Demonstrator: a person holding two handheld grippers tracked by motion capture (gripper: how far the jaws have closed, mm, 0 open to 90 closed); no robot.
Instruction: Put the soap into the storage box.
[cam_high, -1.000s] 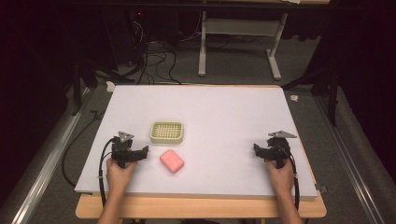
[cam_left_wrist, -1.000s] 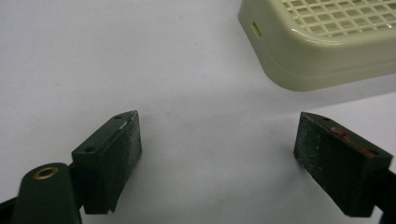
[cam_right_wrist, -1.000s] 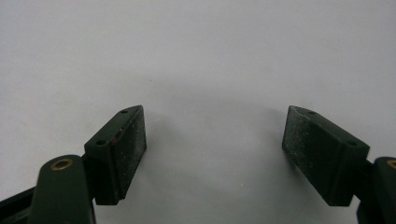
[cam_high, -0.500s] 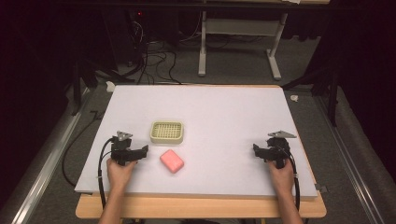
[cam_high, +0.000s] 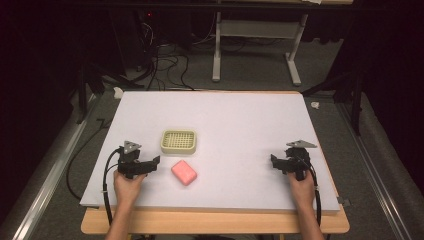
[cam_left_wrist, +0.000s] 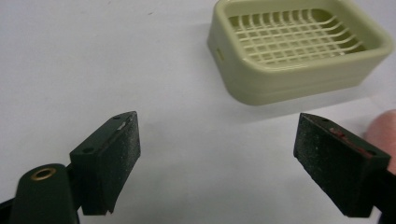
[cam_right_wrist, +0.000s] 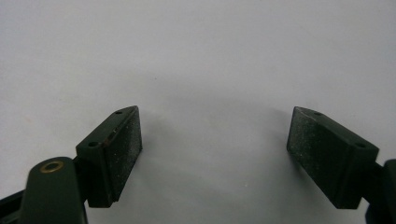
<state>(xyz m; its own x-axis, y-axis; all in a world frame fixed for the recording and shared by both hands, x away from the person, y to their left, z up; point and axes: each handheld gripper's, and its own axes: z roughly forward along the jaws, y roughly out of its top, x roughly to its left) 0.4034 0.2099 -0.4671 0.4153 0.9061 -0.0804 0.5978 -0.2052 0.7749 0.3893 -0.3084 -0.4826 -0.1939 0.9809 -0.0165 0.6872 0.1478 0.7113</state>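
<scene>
Right now your left gripper (cam_high: 150, 163) rests near the front left corner of the desk (cam_high: 240, 125), held in your left hand (cam_high: 128, 182), with its jaws spread wide and nothing between them. In the left gripper view the two black pads (cam_left_wrist: 112, 158) stand well apart over bare white surface. Your pink soap bar (cam_high: 184, 172) lies just to the right of that gripper, toward the front edge, a little left of the desk's middle, flat and slightly skewed; a blurred sliver of pink shows at the right edge of the left gripper view, beside the right pad. Just behind the soap, farther from you, sits the cream soap dish (cam_high: 178, 141) with its slatted grid, upright and apart from the soap; the left gripper view shows the dish (cam_left_wrist: 299, 46) ahead of the jaws and to the right.

Your right gripper (cam_high: 275, 163) sits near the front right corner, held in your right hand (cam_high: 301, 185), well apart from soap and dish. Its jaws are likewise released, pads (cam_right_wrist: 116, 149) wide apart over bare desk.
</scene>
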